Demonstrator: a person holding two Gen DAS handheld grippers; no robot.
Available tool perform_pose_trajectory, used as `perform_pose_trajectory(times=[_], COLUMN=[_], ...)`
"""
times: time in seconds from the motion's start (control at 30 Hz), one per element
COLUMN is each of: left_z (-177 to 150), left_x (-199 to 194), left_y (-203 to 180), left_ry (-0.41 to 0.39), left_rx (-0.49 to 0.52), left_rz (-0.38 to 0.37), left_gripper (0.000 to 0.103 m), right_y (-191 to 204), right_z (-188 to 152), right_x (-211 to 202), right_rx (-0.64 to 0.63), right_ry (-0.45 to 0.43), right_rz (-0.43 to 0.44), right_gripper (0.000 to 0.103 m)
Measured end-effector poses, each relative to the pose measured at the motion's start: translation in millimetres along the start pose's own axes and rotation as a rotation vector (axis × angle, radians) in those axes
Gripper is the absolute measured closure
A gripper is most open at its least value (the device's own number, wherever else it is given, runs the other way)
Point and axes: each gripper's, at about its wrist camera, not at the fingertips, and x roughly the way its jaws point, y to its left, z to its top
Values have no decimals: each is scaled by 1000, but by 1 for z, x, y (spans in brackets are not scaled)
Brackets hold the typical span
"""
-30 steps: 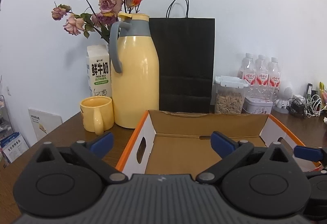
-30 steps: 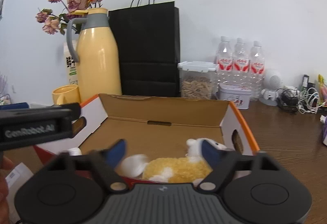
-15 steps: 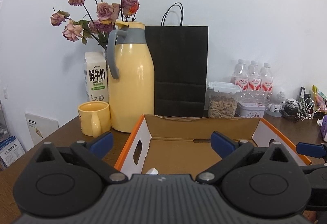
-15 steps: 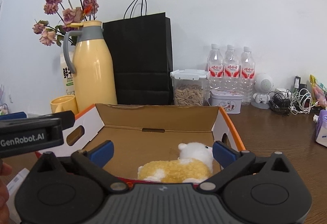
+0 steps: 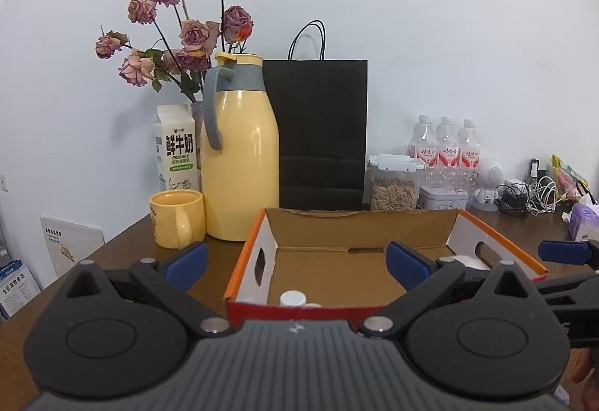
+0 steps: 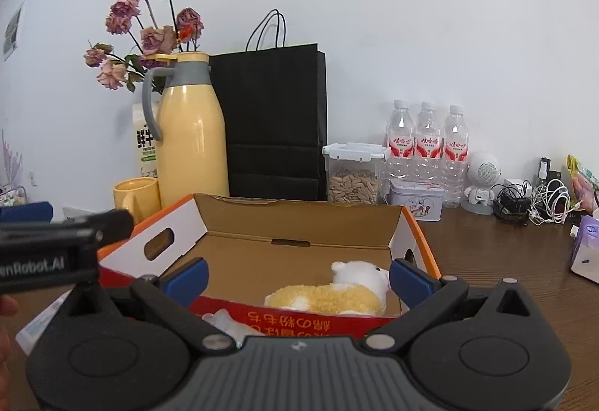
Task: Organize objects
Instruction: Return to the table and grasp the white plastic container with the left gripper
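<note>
An open cardboard box (image 5: 359,227) with orange rims and white side walls stands on the brown table just beyond both grippers. A yellow and white plush toy (image 6: 329,295) lies inside at its right end. A white bottle cap (image 5: 293,298) shows inside near the red front wall. My left gripper (image 5: 295,261) is open and empty, held level before the box's left half. My right gripper (image 6: 298,278) is open wide in front of the toy, with its pads clear of it. Each gripper shows at the edge of the other's view.
Along the wall behind the box stand a yellow thermos (image 5: 243,163), a yellow mug (image 5: 176,220), a milk carton (image 5: 176,148), a black paper bag (image 5: 322,133), a seed jar (image 5: 393,186) and three water bottles (image 5: 445,148). Cables (image 5: 535,193) and a tissue pack (image 6: 586,250) lie right.
My right gripper's jaws spread apart off the plush toy, which stays in the box. Both grippers drew back from the box, so its red front wall now shows.
</note>
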Motion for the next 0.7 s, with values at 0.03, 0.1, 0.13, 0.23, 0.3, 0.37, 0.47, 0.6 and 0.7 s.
perform_pose_trajectory(times=[0.03,0.1,0.13,0.23,0.3,0.37,0.47,0.6,0.7], left_z=[-1,-4,-6,-13,-17,-22,-30,-36,-39], left_x=[-3,-9,-12,-19,-23,-24,-24,-28,-31], left_y=[2,7,9,17,22,26,35,44,48], left_ry=[-4,-12,-15,-17,-13,-1,34,64,80], left_rx=[-2,-7,-8,-13,-15,-18,-25,-43,-42], left_rz=[-1,-3,-5,-16,-23,-27,-34,-39,-43], left_gripper=[0,0,0,0,0,0,0,0,0], right_y=[0,0,0,0,1,2,4,7,11], right_z=[-2,-5,-6,-8,-10,-12,-17,-25,-30], right_x=[-3,-7,-10,-16,-20,-24,-30,-34,-37], right_rx=[-2,-3,-4,-5,-12,-23,-39,-55,-70], right_ry=[-2,-5,-7,-15,-19,-18,-11,14,28], right_rz=[2,0,0,1,7,14,24,33,45], right_gripper=[0,0,0,0,0,0,0,0,0])
